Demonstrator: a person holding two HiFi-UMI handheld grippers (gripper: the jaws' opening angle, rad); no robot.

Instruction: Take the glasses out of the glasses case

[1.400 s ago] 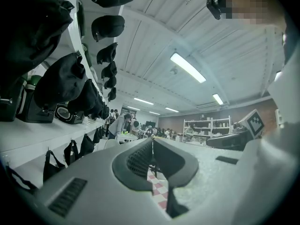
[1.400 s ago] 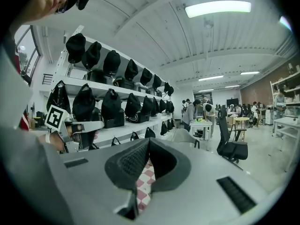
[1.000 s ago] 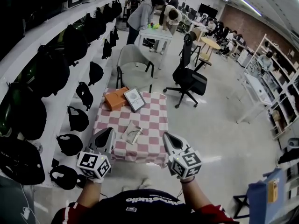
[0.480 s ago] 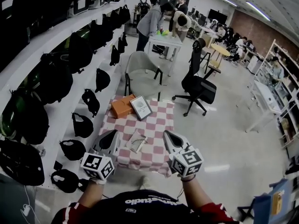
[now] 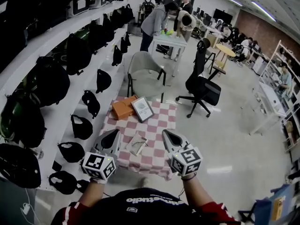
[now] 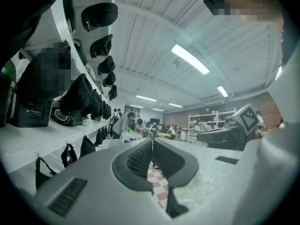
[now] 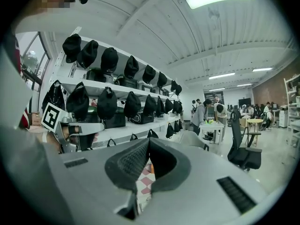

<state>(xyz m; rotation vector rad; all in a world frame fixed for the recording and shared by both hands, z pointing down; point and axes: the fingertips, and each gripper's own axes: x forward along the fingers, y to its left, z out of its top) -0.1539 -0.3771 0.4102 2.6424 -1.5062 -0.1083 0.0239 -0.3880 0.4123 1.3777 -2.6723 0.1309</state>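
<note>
While both grippers are held low over the near edge of the table, nothing of the task is yet begun. Long shelves point(image 5: 58, 118) hung with black bags fill the left side of the head view. A small table point(image 5: 159, 125) under a red and white checked cloth is seen in the middle. On its far left corner an orange box point(image 5: 122, 108) is laid, and a frame point(image 5: 142, 108) is placed just right of it, touching or nearly so. The case point(image 5: 136, 143) lies flat on the cloth nearer to the person, between the two grippers and a little farther than their tips. Whether it is open cannot be told, and the glasses cannot be made out apart from it.

The left gripper point(image 5: 111, 135) is shown in its own view with the jaws pressed together at the tips and nothing held between them. The same is seen at the right gripper point(image 5: 168, 135): jaws together, empty.

Some risks can be judged from here. Because the jaws are together, the case could be pushed away if they are lowered before being opened. The case is probably light and lies loose, so it may slide on the cloth or be lifted with the glasses if it is not held down by one gripper. The thin frame of the glasses could be bent if it is pinched too hard.
</note>
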